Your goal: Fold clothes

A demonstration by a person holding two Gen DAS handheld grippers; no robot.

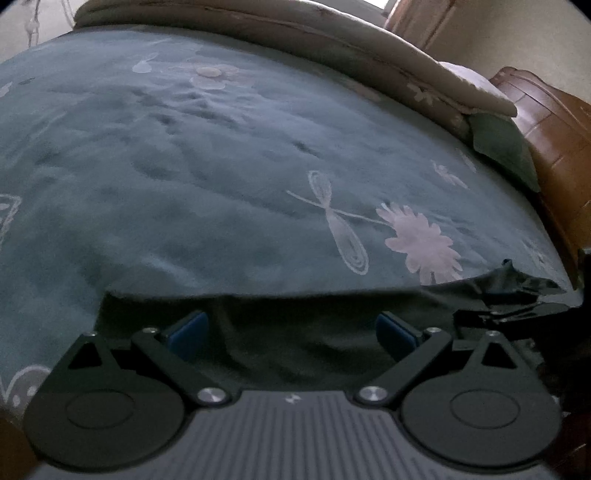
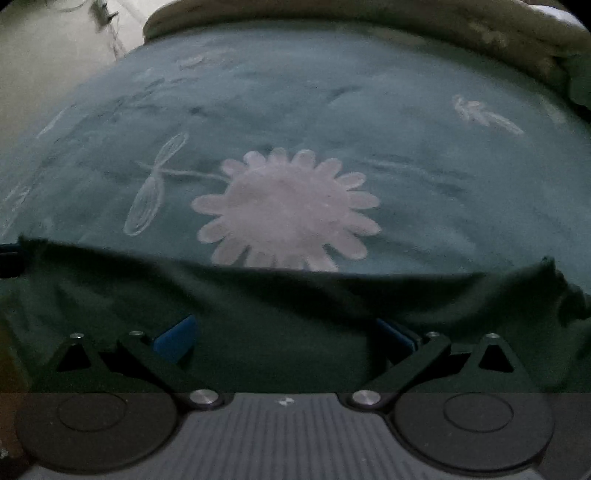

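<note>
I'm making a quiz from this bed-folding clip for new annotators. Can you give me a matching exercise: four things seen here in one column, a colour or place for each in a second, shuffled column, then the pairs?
Column 1
1. Dark green garment
2. Teal bedspread with pale flower print
3. Rolled beige quilt
4. Brown wooden headboard

Column 2
A. Bunched along the far edge of the bed
B. At the right end of the bed in the left wrist view
C. Lying under both open grippers, nearest the cameras
D. Covers the mattress

Pairs: 1-C, 2-D, 3-A, 4-B

The left gripper and right gripper both stand open over the garment.
</note>
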